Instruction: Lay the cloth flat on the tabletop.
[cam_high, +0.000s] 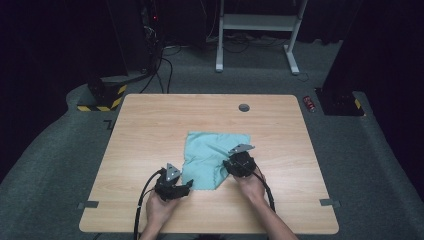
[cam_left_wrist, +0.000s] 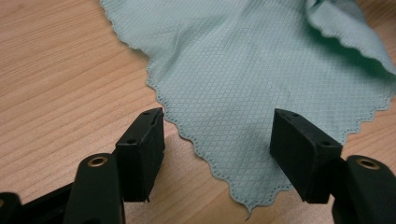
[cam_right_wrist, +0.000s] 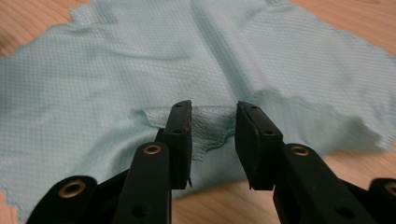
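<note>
Currently the cloth (cam_high: 212, 159) lies mostly flat on the bench (cam_high: 150, 125), a little near of centre, with its long axis running near to far and a fold turned over along its near right edge.

The left hand-held gripper (cam_high: 186, 186) rests at the cloth's near left corner. In the left gripper view its jaws stand spread, one over bare wood and the other over fabric, with the scalloped corner (cam_left_wrist: 247, 205) lying between them and untouched by either pad.

The right hand-held gripper (cam_high: 234, 161) sits over the near right edge. In the right gripper view its jaws are partly parted, and the folded flap (cam_right_wrist: 210, 128) lies on the cloth just beyond the tips, not pinched.

Judgement: both hand-held grippers face the cloth's near edge, one at each end. The right is nearer to loose fabric; the left is already lined up on its corner. A grasp at either calls for a short advance toward the far side, then closing.
</note>
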